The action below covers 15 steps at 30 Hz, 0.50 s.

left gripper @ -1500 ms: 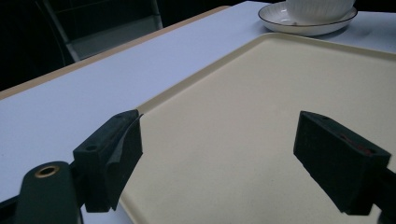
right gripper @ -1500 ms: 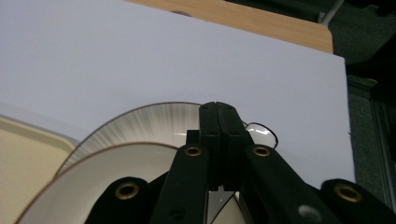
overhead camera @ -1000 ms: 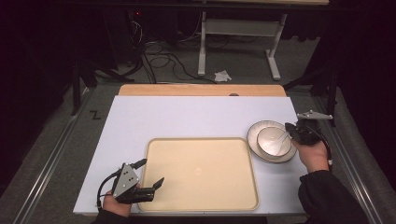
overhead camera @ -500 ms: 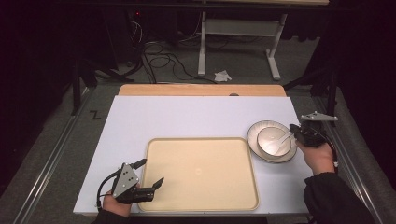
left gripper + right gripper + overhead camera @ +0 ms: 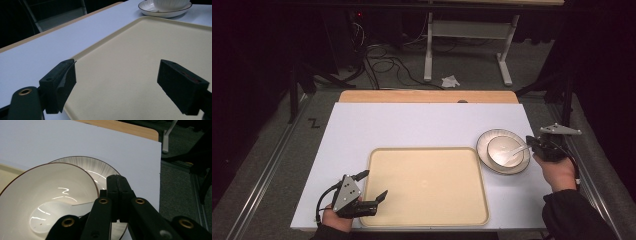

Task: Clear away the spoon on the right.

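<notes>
Both black jaws of the right gripper [image 5: 117, 195] are pressing together, pinching the handle of a white ceramic spoon [image 5: 513, 150] lying in a white bowl [image 5: 504, 151] on a dark-rimmed white saucer [image 5: 486, 137]. Left gripper [image 5: 373, 186] is gaping wide over the beige plastic tray [image 5: 427, 185], holding nothing.

Spoon [image 5: 516, 149]: white, bowl end resting in the bowl [image 5: 504, 152], handle pointing to 3 o'clock over the rim. Bowl: white, dark-rimmed, upright on a plate [image 5: 490, 138], at 3 o'clock of the tray [image 5: 427, 185].
</notes>
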Tool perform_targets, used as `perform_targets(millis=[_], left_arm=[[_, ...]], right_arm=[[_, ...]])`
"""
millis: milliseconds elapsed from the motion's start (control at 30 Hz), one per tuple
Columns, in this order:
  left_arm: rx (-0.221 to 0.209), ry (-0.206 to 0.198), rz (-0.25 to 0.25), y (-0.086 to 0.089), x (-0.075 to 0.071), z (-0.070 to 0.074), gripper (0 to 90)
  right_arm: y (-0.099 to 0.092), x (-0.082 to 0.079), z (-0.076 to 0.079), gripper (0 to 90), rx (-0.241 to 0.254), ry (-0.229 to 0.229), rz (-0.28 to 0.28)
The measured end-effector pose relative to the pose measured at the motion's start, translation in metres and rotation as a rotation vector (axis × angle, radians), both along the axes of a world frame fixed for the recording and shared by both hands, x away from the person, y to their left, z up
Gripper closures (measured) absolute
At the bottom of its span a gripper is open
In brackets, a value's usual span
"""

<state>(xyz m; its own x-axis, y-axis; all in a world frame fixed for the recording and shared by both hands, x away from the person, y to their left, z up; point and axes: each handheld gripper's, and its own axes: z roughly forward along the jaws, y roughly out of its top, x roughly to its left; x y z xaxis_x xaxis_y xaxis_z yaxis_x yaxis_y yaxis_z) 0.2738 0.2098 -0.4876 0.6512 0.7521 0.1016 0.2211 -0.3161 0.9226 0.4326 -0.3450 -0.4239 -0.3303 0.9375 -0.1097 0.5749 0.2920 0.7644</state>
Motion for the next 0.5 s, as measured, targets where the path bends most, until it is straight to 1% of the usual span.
perform_targets(millis=[33,100,133,167,200,267,367,400,433,467,500], left_arm=[[-0.001,0.0,0.002,0.001,0.0,0.0,15.9],[-0.005,0.0,0.006,0.002,0.0,0.0,15.9],[-0.005,0.0,0.006,0.002,0.0,0.0,15.9],[-0.006,0.001,0.011,0.002,0.0,0.0,15.9],[-0.006,0.001,0.011,0.002,0.0,0.0,15.9],[-0.004,0.003,0.009,0.003,0.0,0.0,15.9],[-0.002,0.001,0.006,0.002,0.0,0.0,15.9],[-0.002,0.001,0.006,0.002,0.0,0.0,15.9],[-0.001,0.001,0.004,0.001,0.0,0.0,15.9],[-0.001,0.001,0.004,0.001,0.0,0.0,15.9],[-0.004,0.0,0.007,0.002,0.0,0.0,15.9]], right_arm=[[0.001,0.006,-0.001,90.0,-0.007,0.008,-0.004],[0.002,0.011,-0.003,90.0,-0.026,0.015,-0.006],[0.002,0.011,-0.003,90.0,-0.026,0.015,-0.006],[0.002,0.013,-0.005,90.0,-0.033,0.032,-0.01],[0.002,0.013,-0.005,90.0,-0.033,0.032,-0.01],[0.0,0.009,-0.007,90.0,-0.048,0.031,-0.006],[-0.004,0.001,-0.008,90.0,-0.032,0.032,0.004],[-0.004,0.001,-0.008,90.0,-0.032,0.032,0.004],[-0.006,-0.006,-0.01,90.0,-0.022,0.026,0.006],[-0.006,-0.006,-0.01,90.0,-0.022,0.026,0.006],[-0.008,-0.014,-0.012,90.0,-0.012,0.014,0.011]])
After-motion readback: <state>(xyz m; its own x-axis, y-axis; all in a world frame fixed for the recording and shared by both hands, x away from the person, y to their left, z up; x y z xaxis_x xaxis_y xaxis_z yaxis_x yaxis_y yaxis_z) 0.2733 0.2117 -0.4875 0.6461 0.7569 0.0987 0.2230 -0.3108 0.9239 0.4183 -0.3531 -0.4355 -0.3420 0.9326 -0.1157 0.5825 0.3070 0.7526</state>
